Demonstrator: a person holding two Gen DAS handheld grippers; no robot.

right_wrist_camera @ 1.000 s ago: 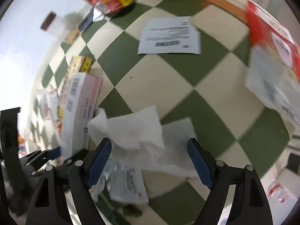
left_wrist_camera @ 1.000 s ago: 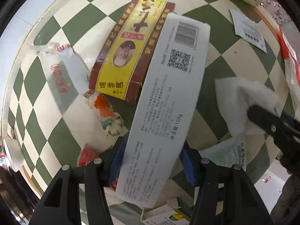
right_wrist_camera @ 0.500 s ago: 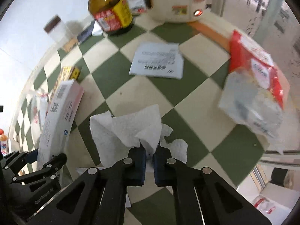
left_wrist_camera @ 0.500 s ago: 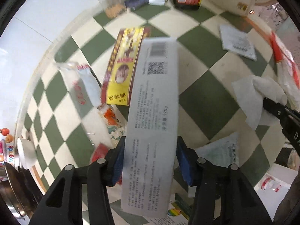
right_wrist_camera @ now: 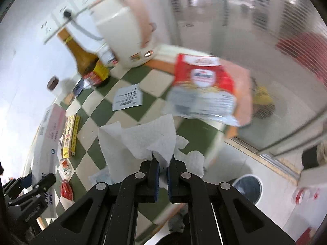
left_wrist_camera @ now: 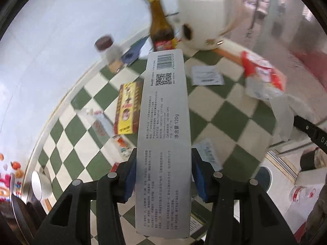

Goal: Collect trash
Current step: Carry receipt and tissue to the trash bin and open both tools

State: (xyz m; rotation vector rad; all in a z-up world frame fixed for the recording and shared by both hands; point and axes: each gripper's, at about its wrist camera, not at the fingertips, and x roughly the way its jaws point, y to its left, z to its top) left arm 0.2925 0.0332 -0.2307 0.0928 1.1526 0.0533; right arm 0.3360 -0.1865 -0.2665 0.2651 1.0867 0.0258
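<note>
The left gripper (left_wrist_camera: 163,175) has its jaws spread wide, their blue pads (left_wrist_camera: 130,178) pressed flat against the two long sides of a tall grey carton (left_wrist_camera: 163,134) that stands lengthwise between them. The right gripper (right_wrist_camera: 162,173) has its jaws drawn nearly together, pinching a crumpled white paper towel (right_wrist_camera: 143,143) at the tips. Both grippers are raised above the table.

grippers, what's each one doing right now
left gripper: closed on the long grey box.
right gripper: closed on the white paper towel.
</note>
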